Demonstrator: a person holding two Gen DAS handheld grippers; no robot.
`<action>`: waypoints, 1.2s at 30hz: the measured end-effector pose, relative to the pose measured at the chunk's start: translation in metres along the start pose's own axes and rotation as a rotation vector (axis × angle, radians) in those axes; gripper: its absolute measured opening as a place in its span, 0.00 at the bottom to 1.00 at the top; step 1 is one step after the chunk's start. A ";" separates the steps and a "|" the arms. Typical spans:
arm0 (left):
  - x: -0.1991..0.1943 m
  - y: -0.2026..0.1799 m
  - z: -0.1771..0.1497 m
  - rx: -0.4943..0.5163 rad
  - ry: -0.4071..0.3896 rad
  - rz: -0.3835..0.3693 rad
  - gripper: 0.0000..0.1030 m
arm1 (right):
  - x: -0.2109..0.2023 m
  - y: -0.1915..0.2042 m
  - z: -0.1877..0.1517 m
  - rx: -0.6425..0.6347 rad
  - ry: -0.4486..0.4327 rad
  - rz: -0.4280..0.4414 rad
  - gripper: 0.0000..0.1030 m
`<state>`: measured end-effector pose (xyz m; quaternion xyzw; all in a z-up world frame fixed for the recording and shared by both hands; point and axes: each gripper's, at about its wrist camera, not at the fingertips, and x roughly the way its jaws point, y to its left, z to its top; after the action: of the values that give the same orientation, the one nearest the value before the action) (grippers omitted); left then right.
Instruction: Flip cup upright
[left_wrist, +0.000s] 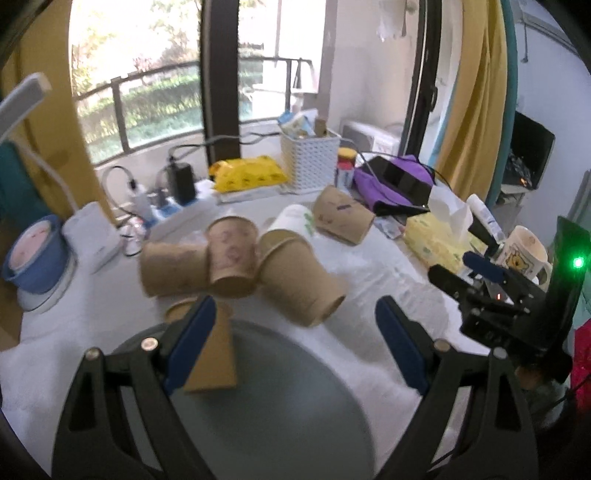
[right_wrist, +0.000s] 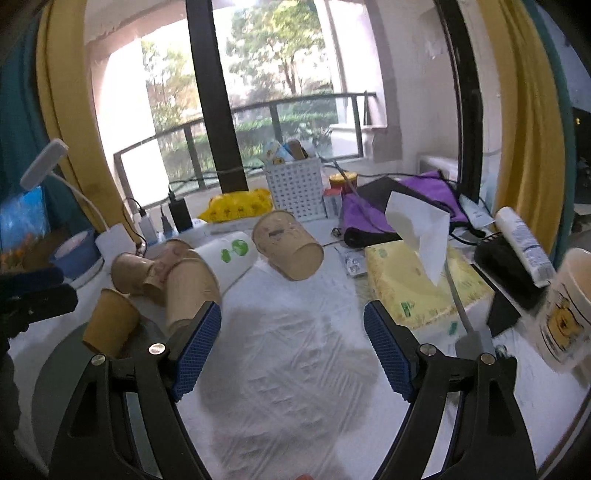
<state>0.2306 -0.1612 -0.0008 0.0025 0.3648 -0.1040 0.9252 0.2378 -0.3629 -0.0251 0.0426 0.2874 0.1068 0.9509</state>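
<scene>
Left gripper (left_wrist: 295, 343): fingers spread, nothing between them. Right gripper (right_wrist: 291, 347): fingers likewise released, empty.

Task object: small brown cup (left_wrist: 212, 354), inverted, lower left of left view, on rim of grey plate (left_wrist: 280, 387), touching left blue pad.

Risk: pad nudges light cup; it tips or slides off plate.

Risk: cup cluster (left_wrist: 236, 266) at frame centre lies just behind; wide approach knocks tipped cups rolling.

Surroundings: tissue box (right_wrist: 417, 284), mug (right_wrist: 565, 310) at right; basket (left_wrist: 310, 162) upper centre. Bench (right_wrist: 288, 369) crowded.
</scene>
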 end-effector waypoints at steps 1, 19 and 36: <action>0.007 -0.003 0.006 -0.008 0.013 -0.010 0.87 | 0.003 -0.004 0.005 0.011 0.004 0.004 0.80; 0.163 -0.062 0.093 -0.124 0.224 -0.021 0.87 | 0.049 -0.084 0.056 0.089 0.118 -0.037 0.80; 0.241 -0.069 0.104 -0.152 0.343 0.004 0.67 | 0.065 -0.098 0.055 0.116 0.151 0.002 0.80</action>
<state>0.4585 -0.2833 -0.0821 -0.0489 0.5239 -0.0722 0.8473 0.3388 -0.4442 -0.0282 0.0896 0.3641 0.0937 0.9223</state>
